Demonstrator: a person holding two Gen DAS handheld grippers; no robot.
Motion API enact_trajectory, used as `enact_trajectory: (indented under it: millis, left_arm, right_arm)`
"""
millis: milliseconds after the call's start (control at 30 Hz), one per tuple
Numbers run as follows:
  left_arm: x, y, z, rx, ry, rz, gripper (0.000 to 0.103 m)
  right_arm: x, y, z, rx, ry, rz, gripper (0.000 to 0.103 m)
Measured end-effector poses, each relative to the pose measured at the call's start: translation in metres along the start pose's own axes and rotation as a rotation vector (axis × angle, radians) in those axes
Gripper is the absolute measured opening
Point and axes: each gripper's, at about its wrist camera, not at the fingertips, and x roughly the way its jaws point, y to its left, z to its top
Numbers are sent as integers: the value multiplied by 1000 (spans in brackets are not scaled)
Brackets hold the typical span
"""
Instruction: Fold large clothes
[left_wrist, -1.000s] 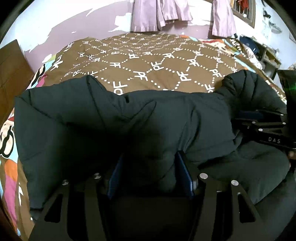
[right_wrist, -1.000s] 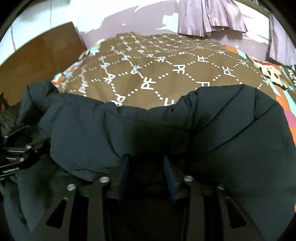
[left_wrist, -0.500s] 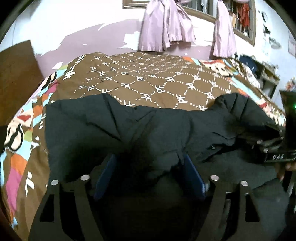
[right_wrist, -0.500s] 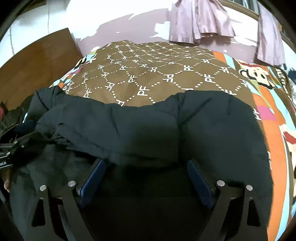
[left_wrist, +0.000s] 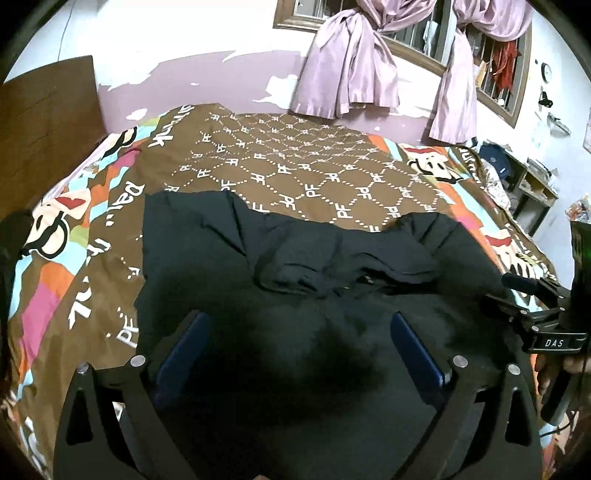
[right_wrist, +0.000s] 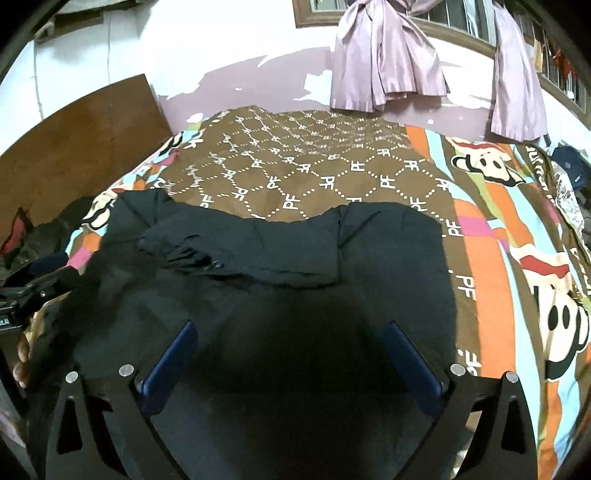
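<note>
A large black padded jacket (left_wrist: 295, 280) lies on the bed, its far part folded back toward me in a rumpled flap. It also shows in the right wrist view (right_wrist: 295, 266). My left gripper (left_wrist: 299, 325) is open and empty, jaws spread wide just above the jacket's near part. My right gripper (right_wrist: 290, 332) is open and empty too, above the jacket's near right part. The right gripper shows at the right edge of the left wrist view (left_wrist: 535, 310); the left gripper shows at the left edge of the right wrist view (right_wrist: 26, 295).
The bed has a brown patterned cover (left_wrist: 295, 166) with colourful cartoon borders (right_wrist: 517, 258). A wooden headboard (right_wrist: 74, 140) stands at the left. Purple curtains (left_wrist: 347, 66) hang on the far wall. Shelves with clutter (left_wrist: 528, 177) stand at the right.
Both grippers let go of the jacket and opened wide. They pulled back and rose, and the folded flap now lies on the jacket.
</note>
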Motion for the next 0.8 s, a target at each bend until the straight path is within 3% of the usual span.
enact_trajectory:
  millis: [267,600,800]
  left_arm:
    - [-58,-24,-12,48,-22,-11,98]
    - [-111,-43,-47,139,75,1,98]
    - [-156,-62,-66,237,31,27,98]
  right_arm:
    - [-58,11,-20,14,2,18,103]
    - [-114,35,-69,-64,81,17,103]
    - [-144,45,-96,-94,103,-8,103]
